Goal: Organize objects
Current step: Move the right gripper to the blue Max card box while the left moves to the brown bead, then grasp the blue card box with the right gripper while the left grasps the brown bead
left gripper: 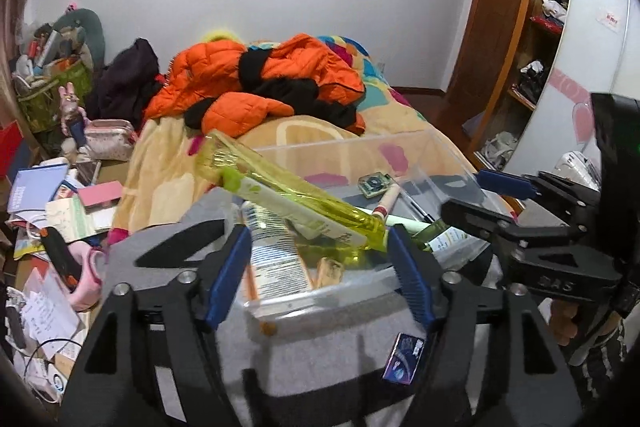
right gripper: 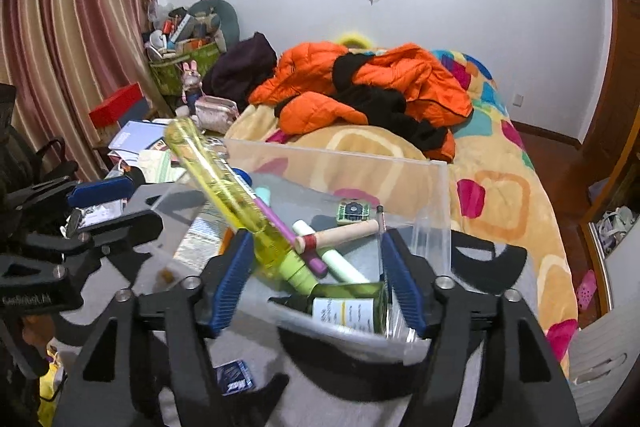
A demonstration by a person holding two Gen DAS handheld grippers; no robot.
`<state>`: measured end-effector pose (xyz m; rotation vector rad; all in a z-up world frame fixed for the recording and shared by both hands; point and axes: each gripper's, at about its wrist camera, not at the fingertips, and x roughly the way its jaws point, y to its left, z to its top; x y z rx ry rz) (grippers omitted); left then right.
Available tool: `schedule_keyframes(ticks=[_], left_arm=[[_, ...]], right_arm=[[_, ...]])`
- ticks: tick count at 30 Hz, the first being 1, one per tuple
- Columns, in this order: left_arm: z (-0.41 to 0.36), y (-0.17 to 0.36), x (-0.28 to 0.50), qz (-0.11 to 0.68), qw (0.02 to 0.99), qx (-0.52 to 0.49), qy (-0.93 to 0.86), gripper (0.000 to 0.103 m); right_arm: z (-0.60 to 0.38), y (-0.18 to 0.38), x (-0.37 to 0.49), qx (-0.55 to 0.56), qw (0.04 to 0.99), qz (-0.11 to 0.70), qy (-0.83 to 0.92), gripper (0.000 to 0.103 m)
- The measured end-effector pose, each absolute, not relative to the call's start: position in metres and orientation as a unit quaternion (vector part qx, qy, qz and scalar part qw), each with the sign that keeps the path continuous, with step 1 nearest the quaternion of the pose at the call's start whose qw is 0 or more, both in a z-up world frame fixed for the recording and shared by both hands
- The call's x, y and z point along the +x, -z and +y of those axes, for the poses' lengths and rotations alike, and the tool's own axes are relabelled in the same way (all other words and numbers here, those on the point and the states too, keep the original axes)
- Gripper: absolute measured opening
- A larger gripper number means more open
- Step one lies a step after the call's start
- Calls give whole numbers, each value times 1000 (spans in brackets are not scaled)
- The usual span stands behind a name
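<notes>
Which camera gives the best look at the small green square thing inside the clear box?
The right wrist view: the small green square thing lies unobstructed on the clear box floor. The left wrist view shows it too, but farther back, past the yellow case.

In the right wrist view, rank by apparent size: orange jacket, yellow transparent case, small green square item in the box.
1. orange jacket
2. yellow transparent case, though nearness to the camera enlarges it
3. small green square item
</notes>
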<state>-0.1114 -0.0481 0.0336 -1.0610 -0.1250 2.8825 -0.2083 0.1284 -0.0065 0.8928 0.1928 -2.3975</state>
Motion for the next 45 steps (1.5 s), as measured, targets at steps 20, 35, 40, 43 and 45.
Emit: schedule_keyframes(ticks=[20,35,40,43,45], left_arm=[[-79,24,-69,-53,6,-397,-916,63],[-86,70,-99,-82,-7,-446,-891,38],[-84,68,-104,-86,-6,-439,-895,29],[-83,69,-106,-88,-1,-439,-894,20],[-81,70,-107,-83,-2,-438,-895,16]], right_arm=[[133,55,-136,382,322,86,862,77],[95,99,-133,429,350,150,819,77],[89,106,-131,426,347,169,818,76],[87,108,-127,415,340,182,824,64],[88,107,-127,412,340,182,825,54]])
